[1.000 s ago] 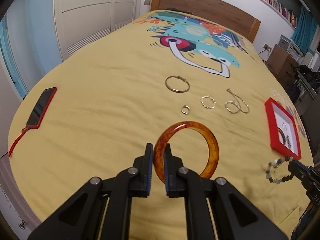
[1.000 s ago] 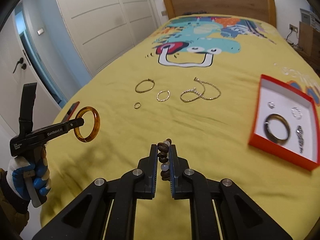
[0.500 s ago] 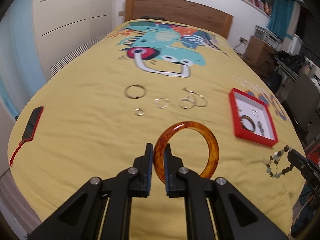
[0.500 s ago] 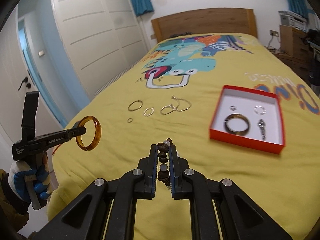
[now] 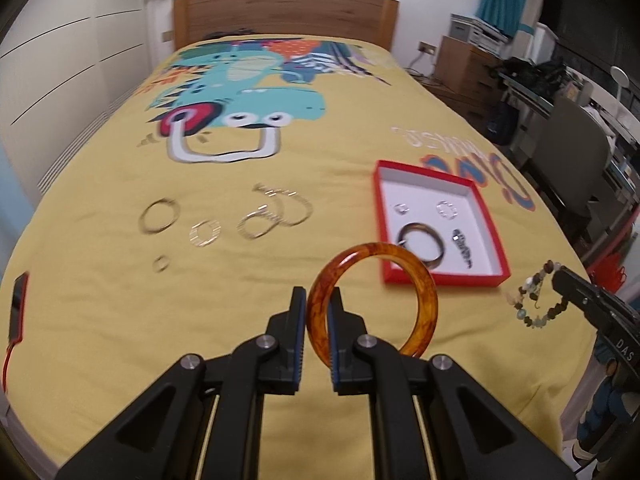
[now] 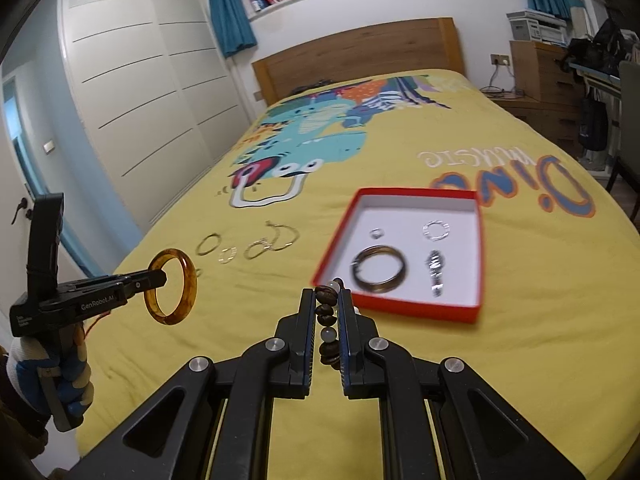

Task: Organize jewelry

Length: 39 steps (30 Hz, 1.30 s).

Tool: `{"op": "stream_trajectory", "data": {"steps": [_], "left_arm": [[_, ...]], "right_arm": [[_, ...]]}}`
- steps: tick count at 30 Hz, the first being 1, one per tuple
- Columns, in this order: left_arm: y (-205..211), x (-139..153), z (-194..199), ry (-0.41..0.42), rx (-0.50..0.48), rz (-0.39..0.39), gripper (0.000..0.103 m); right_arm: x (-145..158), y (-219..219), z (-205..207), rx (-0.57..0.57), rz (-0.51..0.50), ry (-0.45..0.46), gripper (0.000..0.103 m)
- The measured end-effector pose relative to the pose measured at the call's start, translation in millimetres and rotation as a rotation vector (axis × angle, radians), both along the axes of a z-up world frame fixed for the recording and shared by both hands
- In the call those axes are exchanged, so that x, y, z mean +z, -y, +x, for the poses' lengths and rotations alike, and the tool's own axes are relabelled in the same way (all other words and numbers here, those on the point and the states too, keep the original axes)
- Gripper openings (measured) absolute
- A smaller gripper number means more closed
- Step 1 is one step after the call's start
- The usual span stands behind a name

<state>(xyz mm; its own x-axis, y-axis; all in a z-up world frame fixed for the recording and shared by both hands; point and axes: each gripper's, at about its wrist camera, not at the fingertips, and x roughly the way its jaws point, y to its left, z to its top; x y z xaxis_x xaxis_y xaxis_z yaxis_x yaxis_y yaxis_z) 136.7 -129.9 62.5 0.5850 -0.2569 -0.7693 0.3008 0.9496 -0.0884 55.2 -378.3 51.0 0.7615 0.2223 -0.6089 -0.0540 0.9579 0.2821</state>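
My left gripper (image 5: 317, 300) is shut on an amber bangle (image 5: 416, 272) and holds it in the air above the yellow bedspread; it also shows in the right wrist view (image 6: 162, 280) with the bangle (image 6: 188, 284). My right gripper (image 6: 325, 300) is shut on a beaded bracelet (image 6: 326, 308), which hangs at the right in the left wrist view (image 5: 536, 300). A red box (image 5: 486, 216) with a white inside lies on the bed and holds a dark bangle (image 5: 420, 240), small rings and a clasp piece. Both grippers are short of the box (image 6: 478, 248).
Loose jewelry lies on the bedspread left of the box: a thin gold bangle (image 5: 159, 215), a flat ring (image 5: 205, 233), a chain (image 5: 276, 212) and a small ring (image 5: 161, 263). A red phone (image 5: 18, 306) lies at the bed's left edge. Furniture stands to the right.
Both grippers have swung right and pulled back with their loads. The red box now sits nearer the middle of both views.
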Motion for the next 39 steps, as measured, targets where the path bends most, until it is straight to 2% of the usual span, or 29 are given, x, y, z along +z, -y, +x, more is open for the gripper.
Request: {"op": "stream_trajectory", "data": {"steps": [6,12,17,25,31,39], "left_arm": [[64.5,-10.7,47.7,-0.018,-0.068,0.009,0.009],[131.3,-30.1,104.4,-0.008,-0.130,0.079,0.009],[169.3,-54.2,137.6,-0.009,-0.161,0.134,0.009],[200.0,-91.4,170.8,-0.032,-0.170,0.188,0.009],[209.4,-111.6,178.1,-0.048,-0.181,0.201,0.010],[206.5,-130.0,184.9,-0.087,-0.158,0.218,0.012]], "right_arm": [[-5.3,35.0,43.5,-0.017,-0.026,-0.020,0.010],[-17.3,66.6,99.2,-0.042,-0.028,-0.033,0.010],[-35.1,84.4,143.7,-0.069,-0.027,-0.055,0.010],[-72.0,98.3,191.5,-0.094,-0.036,-0.119,0.010],[-95.3,96.0,203.1,-0.074,-0.060,-0.179,0.010],[-112.0,96.9,205.3,-0.073,-0.068,-0.225,0.011]]}}
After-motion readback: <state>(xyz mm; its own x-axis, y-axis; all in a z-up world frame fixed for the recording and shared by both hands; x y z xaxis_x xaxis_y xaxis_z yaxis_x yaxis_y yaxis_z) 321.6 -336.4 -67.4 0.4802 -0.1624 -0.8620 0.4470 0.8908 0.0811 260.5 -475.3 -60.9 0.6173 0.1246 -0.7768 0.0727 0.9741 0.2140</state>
